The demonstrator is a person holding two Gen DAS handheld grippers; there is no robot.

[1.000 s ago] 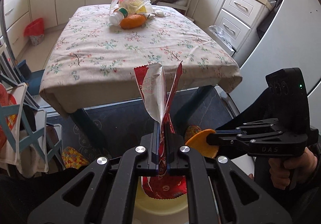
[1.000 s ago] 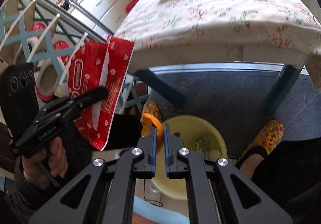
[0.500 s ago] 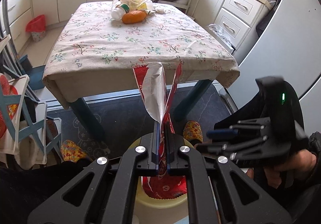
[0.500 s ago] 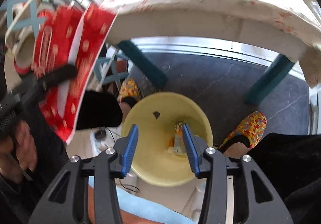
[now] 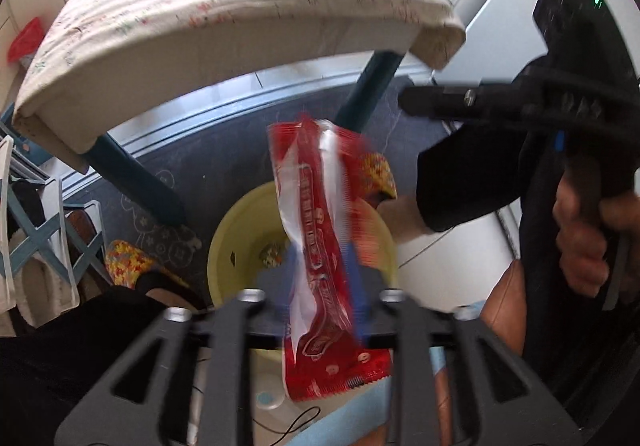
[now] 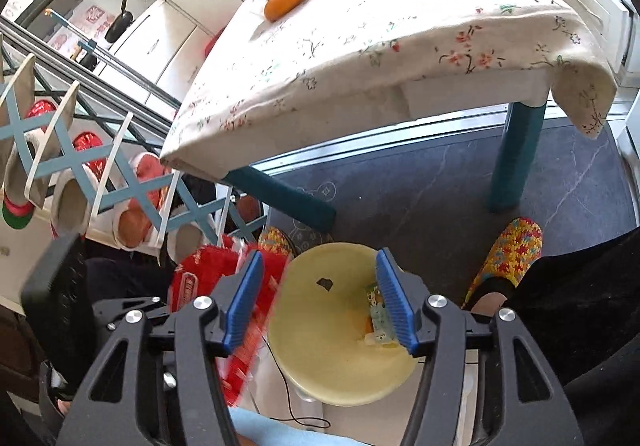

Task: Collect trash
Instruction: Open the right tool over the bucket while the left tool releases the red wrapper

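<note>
The yellow bin (image 6: pixel 340 362) stands on the floor, clear of the table (image 6: pixel 360 58) edge. A second ago both jaw pairs were shut; now both are opening: the red wrapper (image 5: pixel 320 254) hangs loose between the left hand-held gripper (image 5: pixel 322 278), over the bin; the right hand-held gripper (image 6: pixel 320 302) is empty

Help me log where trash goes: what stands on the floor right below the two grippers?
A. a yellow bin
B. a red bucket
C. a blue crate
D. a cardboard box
A: the yellow bin sits on the floor under both grippers, with scraps already inside.
</note>
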